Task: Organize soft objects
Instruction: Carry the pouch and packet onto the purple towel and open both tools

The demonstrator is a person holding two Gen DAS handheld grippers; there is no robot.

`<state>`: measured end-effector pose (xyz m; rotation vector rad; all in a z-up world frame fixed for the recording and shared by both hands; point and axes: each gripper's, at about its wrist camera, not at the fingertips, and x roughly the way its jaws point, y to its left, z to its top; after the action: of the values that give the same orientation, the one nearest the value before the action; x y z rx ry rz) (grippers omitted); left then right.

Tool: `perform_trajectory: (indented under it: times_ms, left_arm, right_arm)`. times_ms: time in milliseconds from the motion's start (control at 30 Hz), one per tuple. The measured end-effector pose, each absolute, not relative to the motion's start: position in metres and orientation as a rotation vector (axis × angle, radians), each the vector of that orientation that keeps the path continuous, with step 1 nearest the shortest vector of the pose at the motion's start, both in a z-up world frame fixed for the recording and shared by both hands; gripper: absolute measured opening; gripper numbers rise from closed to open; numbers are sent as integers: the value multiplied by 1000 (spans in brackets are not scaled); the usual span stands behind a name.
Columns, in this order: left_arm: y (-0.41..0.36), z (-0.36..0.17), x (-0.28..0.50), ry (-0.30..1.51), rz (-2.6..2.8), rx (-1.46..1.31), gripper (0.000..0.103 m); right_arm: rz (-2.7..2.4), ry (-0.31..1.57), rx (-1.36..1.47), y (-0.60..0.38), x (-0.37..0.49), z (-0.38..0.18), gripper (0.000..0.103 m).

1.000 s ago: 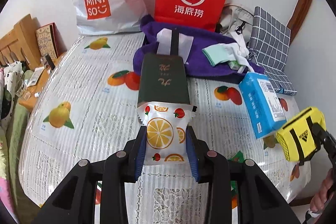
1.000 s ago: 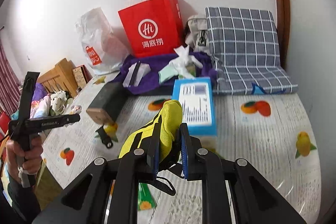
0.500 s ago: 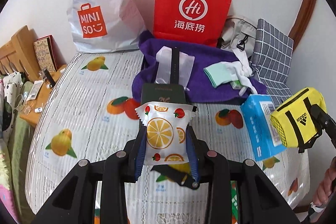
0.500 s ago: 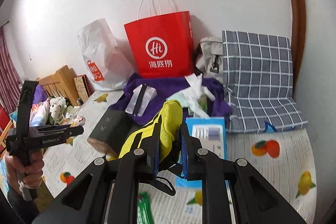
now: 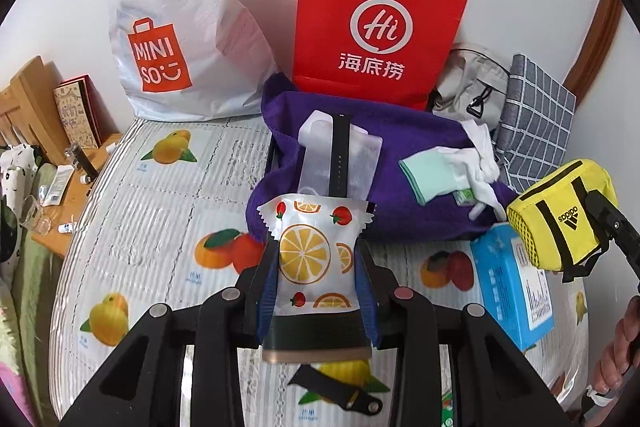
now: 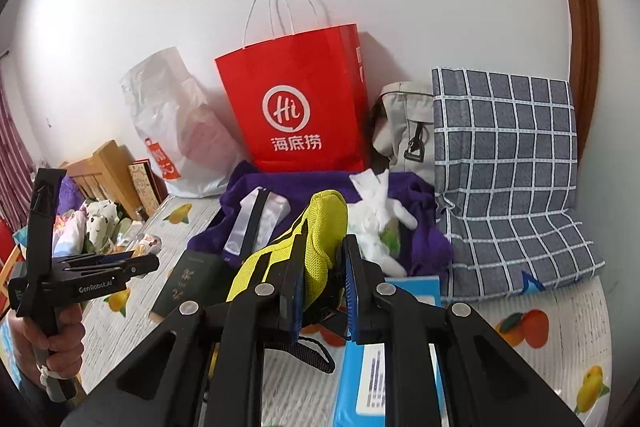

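Both grippers hold soft items above a fruit-print tablecloth.

Left wrist view: the left gripper (image 5: 316, 277) has its blue-padded fingers (image 5: 267, 287) closed against the sides of a white crinkle-edged snack packet printed with orange slices (image 5: 314, 255), held above a dark green box with a tan end (image 5: 316, 341). Ahead, a rumpled purple towel (image 5: 416, 163) carries a clear plastic sleeve with a black strap (image 5: 340, 159) and white-and-mint gloves (image 5: 452, 171). A red paper bag (image 5: 376, 23) and a white plastic Miniso bag (image 5: 176, 23) stand against the wall. A yellow mesh Adidas pouch (image 5: 560, 213) hangs at right, over a blue tissue pack (image 5: 512, 283).

Right wrist view: the right gripper (image 6: 322, 291) pinches the yellow pouch (image 6: 320, 227) between nearly closed fingers, above the blue pack (image 6: 362, 383). A grey checked cushion (image 6: 508, 179) leans right.
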<state>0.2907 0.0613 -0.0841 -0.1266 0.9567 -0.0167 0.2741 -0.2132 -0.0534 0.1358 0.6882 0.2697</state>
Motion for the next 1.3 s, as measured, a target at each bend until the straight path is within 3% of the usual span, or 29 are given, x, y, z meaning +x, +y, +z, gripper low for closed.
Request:
perform_trajectory:
  times_ms: [667, 900, 1300]
  left_arm:
    - [49, -84, 369, 962, -33, -99, 34]
    - [55, -93, 394, 976, -36, -123, 34]
    - [54, -113, 429, 1030, -58, -115, 34]
  right_arm:
    - [288, 682, 123, -200, 354, -57, 17]
    - [301, 783, 108, -195, 377, -95, 17]
    - [338, 844, 3, -174, 399, -107, 17]
